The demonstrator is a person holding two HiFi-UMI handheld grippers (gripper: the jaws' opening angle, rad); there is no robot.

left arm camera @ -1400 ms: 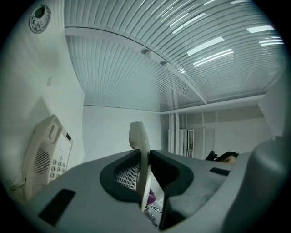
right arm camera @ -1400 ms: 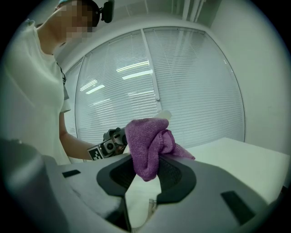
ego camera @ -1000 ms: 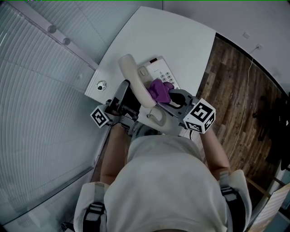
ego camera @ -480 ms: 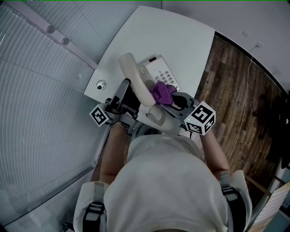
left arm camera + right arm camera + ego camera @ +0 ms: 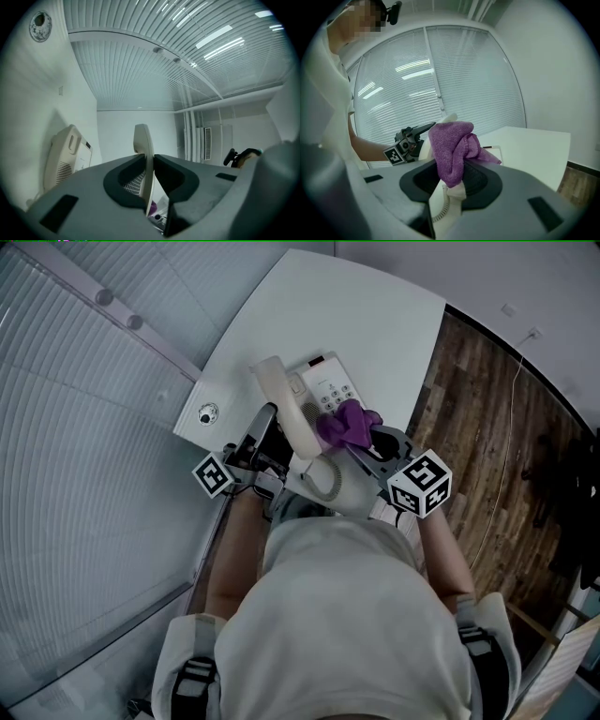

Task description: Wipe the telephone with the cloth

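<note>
Item: telephone base [image 5: 330, 388], cream, keypad facing up, lying on the white table [image 5: 375, 315] near its front edge; all positions below are taken from this base. Handset [image 5: 284, 407]: lifted off the base and held just left of it, long axis upright and slightly tilted, its lower end toward the person. Coiled cord [image 5: 324, 486]: hangs from the handset's lower end, on the near side of the base. Left gripper [image 5: 270, 423]: left of the base, both fingers pressed flat on the handset's two sides, clamped on it; the base shows beyond at the left of the left gripper view. Purple cloth [image 5: 347, 425]: bunched, over the near right part of the base, touching the handset's right side. Right gripper [image 5: 367, 439]: near right of the base, jaws closed tight on the cloth, which bulges out above them. Round fitting [image 5: 208, 414]: set in the table, well left of the base. Wooden floor [image 5: 487, 427]: right of the base, past the table's edge. Blinds [image 5: 84, 456]: left of the base.
</note>
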